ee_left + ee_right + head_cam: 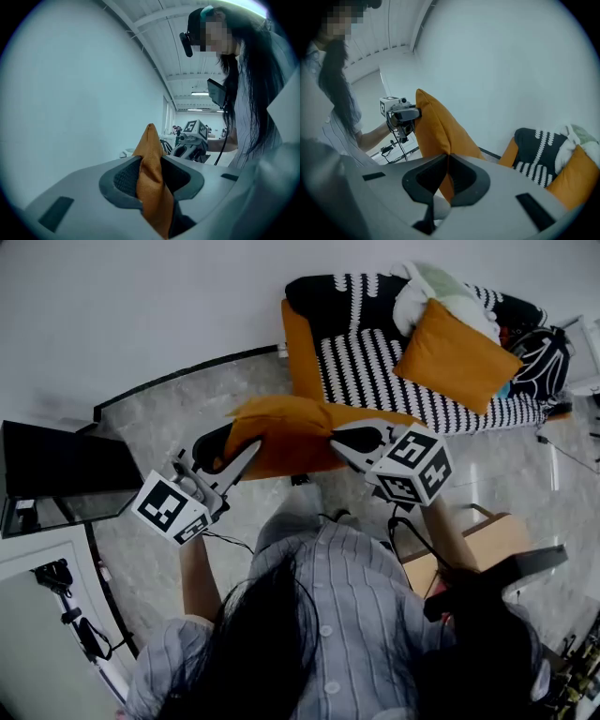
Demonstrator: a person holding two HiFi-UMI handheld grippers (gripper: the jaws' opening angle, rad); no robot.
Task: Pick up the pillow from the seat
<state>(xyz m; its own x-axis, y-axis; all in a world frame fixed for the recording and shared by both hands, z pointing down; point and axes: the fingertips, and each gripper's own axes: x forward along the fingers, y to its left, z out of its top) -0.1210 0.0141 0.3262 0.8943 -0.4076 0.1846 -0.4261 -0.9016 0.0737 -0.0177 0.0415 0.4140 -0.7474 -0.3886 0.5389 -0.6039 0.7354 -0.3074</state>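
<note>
Currently the orange pillow (281,432) is hanging in the air between both grippers, clear of the seat (375,371) and just in front of the person (328,615). The left gripper (230,451) is pinching one corner, its jaws pressing on a thick fold of the cloth that is rising to a point beyond them. The right gripper (342,439) is clamping the opposite end, its jaws nearly meeting over a thin edge of the fabric. The pillow is sagging slightly between the two holds and is showing a plain, finely woven orange cover.

Two orange pillows are showing in all: the held one and a second pillow (457,354), which is leaning on the seat's black-and-white striped cover, touching a pale cloth bundle (427,292) behind it. One seat is standing against the wall on a grey marbled floor (169,423), and two grippers are working.
</note>
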